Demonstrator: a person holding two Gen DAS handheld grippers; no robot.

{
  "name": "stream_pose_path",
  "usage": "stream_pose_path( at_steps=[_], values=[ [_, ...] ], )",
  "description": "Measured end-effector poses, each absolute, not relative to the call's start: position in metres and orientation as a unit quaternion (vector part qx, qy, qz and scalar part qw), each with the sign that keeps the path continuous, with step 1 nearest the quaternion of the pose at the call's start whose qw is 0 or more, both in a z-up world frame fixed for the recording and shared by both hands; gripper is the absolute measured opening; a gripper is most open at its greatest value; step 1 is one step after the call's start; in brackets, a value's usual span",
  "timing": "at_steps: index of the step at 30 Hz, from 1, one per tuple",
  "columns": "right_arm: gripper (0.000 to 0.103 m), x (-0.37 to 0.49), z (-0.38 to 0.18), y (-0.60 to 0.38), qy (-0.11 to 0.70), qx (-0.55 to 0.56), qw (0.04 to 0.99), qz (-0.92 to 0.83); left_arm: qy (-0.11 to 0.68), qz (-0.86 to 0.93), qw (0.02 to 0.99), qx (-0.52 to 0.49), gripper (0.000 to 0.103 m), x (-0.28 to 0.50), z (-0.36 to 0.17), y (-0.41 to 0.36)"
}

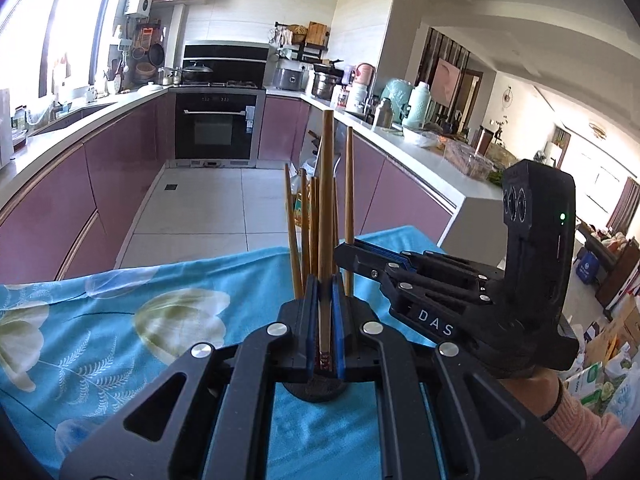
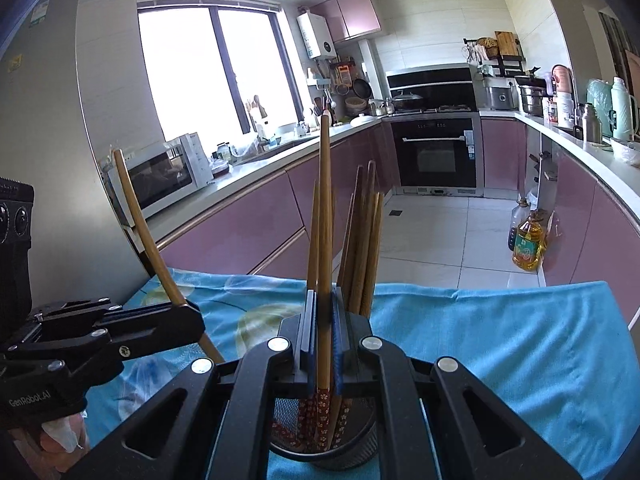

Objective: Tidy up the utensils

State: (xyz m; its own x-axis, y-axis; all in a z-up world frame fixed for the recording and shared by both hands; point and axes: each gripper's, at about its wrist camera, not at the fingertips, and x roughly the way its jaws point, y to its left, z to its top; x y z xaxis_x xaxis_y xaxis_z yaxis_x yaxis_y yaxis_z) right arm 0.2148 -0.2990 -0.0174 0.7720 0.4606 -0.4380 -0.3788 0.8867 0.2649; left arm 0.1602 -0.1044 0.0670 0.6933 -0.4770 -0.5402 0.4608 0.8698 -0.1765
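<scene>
The left gripper [image 1: 325,308], matte black with blue ribbed pads, is clenched on one slim wooden chopstick [image 1: 326,216] standing upright. The right gripper [image 2: 324,320] likewise grasps a round, tapered chopstick [image 2: 325,216] with a red patterned end. A black mesh holder [image 2: 352,444] near the table's near edge, on a blue floral cloth [image 2: 500,344], carries more chopsticks [image 2: 366,240].
</scene>
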Motion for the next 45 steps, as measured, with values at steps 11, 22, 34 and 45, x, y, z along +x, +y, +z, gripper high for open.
stream_pose_path(
  at_steps=[11,22,34,45],
  values=[
    [0.020,0.202,-0.030,-0.306,0.269,0.091,0.934,0.215,0.322,-0.250,0.913,-0.009,0.016,0.177,0.037,-0.111],
    [0.074,0.159,-0.030,-0.318,0.235,0.080,0.948,0.197,0.271,-0.183,0.945,-0.028,0.069,0.132,0.021,-0.065],
    [0.097,0.112,-0.044,-0.302,0.171,0.033,0.974,0.147,0.206,-0.082,0.975,-0.037,0.097,0.074,0.005,-0.013],
    [0.097,0.084,-0.049,-0.293,0.119,0.023,0.984,0.128,0.160,-0.033,0.986,-0.029,0.097,0.048,0.005,-0.001]
  ],
)
